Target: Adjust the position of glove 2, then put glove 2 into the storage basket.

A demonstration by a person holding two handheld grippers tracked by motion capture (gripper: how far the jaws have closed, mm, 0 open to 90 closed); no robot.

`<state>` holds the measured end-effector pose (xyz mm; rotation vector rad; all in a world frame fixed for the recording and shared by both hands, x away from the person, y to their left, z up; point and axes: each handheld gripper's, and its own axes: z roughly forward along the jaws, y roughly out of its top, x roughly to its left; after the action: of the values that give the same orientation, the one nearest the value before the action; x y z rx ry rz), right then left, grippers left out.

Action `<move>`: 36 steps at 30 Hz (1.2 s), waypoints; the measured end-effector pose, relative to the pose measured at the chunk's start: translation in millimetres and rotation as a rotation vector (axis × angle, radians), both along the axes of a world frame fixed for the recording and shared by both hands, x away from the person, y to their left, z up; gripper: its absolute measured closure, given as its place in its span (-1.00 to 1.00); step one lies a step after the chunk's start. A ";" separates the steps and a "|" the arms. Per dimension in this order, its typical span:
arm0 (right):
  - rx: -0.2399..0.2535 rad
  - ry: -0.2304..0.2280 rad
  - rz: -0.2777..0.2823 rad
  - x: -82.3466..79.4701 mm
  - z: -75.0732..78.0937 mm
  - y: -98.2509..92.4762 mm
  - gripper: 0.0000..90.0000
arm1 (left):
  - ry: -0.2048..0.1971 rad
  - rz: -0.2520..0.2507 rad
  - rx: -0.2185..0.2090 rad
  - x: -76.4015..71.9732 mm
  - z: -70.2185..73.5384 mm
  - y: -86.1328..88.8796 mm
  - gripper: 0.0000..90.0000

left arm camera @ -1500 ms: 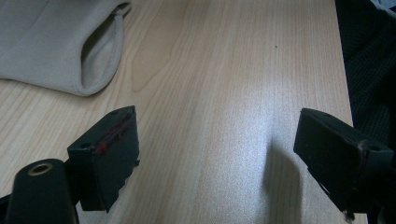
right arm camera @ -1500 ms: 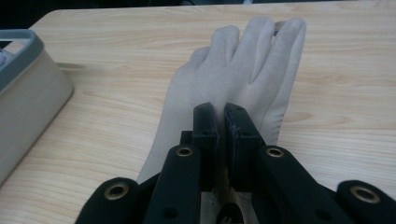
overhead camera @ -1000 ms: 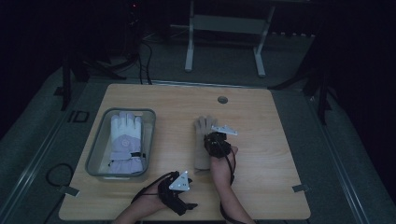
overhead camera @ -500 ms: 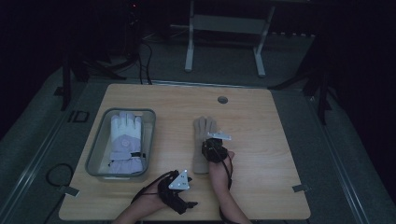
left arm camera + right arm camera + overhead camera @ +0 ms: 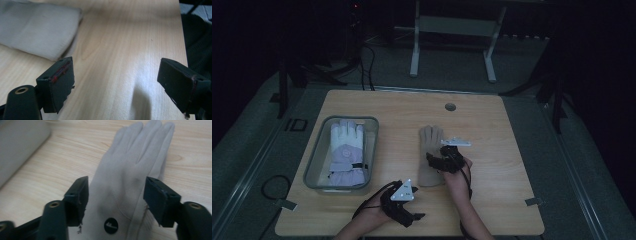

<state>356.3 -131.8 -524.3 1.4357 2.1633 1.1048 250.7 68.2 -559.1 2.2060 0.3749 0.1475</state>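
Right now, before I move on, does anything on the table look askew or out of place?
Nothing stands out. The beige glove lies flat on the table, fingers pointing away, between the right tongs' open jaws, which have just been opening. The white glove sits straight in the clear bin.

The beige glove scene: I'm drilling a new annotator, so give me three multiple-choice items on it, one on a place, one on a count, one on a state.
1. Where does the beige glove lie?
A. in the clear bin
B. flat on the table
C. on the floor

2. How many gloves are in the scene?
A. one
B. two
C. three

3. How do the right gripper jaws stand?
A. apart over the glove
C. clamped on the bin
B. shut on a cable

Answers:
1 B, it lies on the wood right of the clear bin.
2 B, the beige one plus a white glove in the bin.
3 A, the jaws have just been opening and stand either side of the glove.
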 end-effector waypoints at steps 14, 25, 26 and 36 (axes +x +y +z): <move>-0.151 -0.116 0.353 -2.6 -0.8 -40.8 -0.69 | 0.002 0.090 -0.043 7.9 4.7 3.0 -0.68; -0.031 -0.056 0.331 6.7 13.1 -63.5 -0.77 | -0.015 0.139 0.026 22.1 6.4 -2.3 -0.67; -0.031 -0.046 0.319 13.1 14.4 -63.4 -0.73 | -0.042 0.125 0.032 26.4 7.7 -3.9 -0.67; 0.013 -0.028 0.273 52.3 17.6 -57.8 -0.66 | -0.113 0.053 0.092 49.2 10.9 -29.6 -0.64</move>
<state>408.6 -189.7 -506.6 1.1455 2.3868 1.2217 299.9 38.6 -548.1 2.2674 0.3705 0.3234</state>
